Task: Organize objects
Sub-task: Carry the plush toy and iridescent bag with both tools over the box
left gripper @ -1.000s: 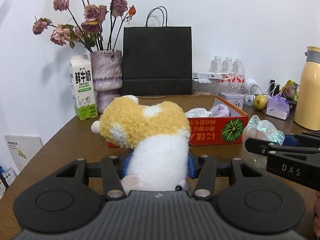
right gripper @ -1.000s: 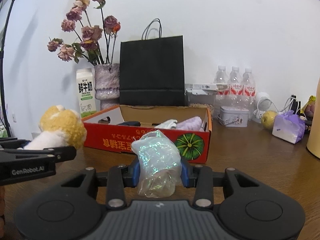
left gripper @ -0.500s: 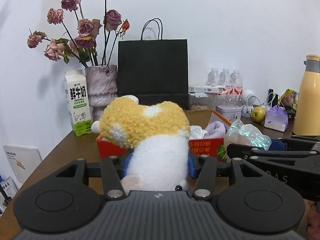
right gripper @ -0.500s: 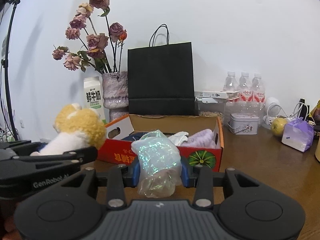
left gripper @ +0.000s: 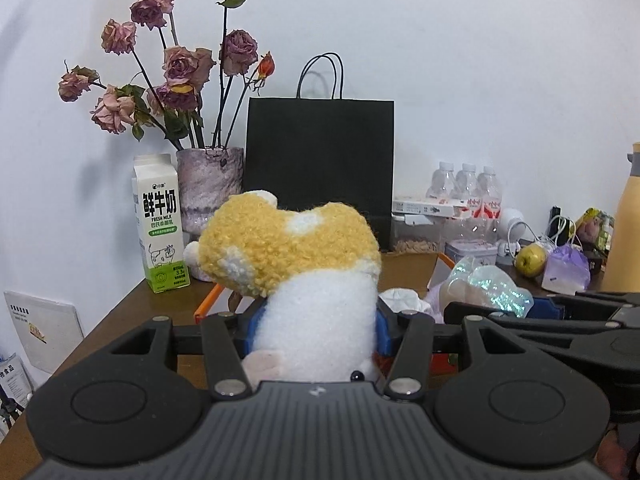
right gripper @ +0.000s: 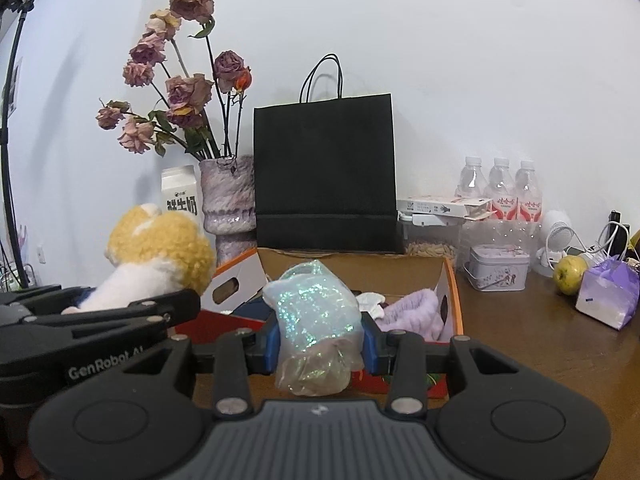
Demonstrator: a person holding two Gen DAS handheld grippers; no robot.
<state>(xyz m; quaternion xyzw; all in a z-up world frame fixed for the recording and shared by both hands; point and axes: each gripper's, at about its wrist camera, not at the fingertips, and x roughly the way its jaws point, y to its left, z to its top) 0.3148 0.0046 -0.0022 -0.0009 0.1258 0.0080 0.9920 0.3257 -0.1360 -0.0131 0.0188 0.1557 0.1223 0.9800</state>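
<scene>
My left gripper (left gripper: 316, 330) is shut on a yellow and white plush toy (left gripper: 304, 276), whose white body sits between the blue pads. My right gripper (right gripper: 318, 340) is shut on a crumpled iridescent plastic bag (right gripper: 316, 320). Both are held above the near side of a red cardboard box (right gripper: 450, 276), open at the top, with a purple cloth (right gripper: 412, 312) and a white item (right gripper: 370, 302) inside. In the right wrist view the plush toy (right gripper: 160, 256) shows at the left in the other gripper. In the left wrist view the iridescent bag (left gripper: 488, 286) shows at the right.
A black paper bag (right gripper: 324, 172), a vase of dried roses (right gripper: 226, 200) and a milk carton (left gripper: 160, 220) stand behind the box against the wall. To the right are water bottles (right gripper: 500, 192), a tin (right gripper: 498, 266), an apple (right gripper: 570, 274), a purple pouch (right gripper: 608, 294) and a yellow flask (left gripper: 626, 224).
Both grippers rose and moved forward toward the box with their loads; the box now lies lower and closer in both views. The grips did not change.
</scene>
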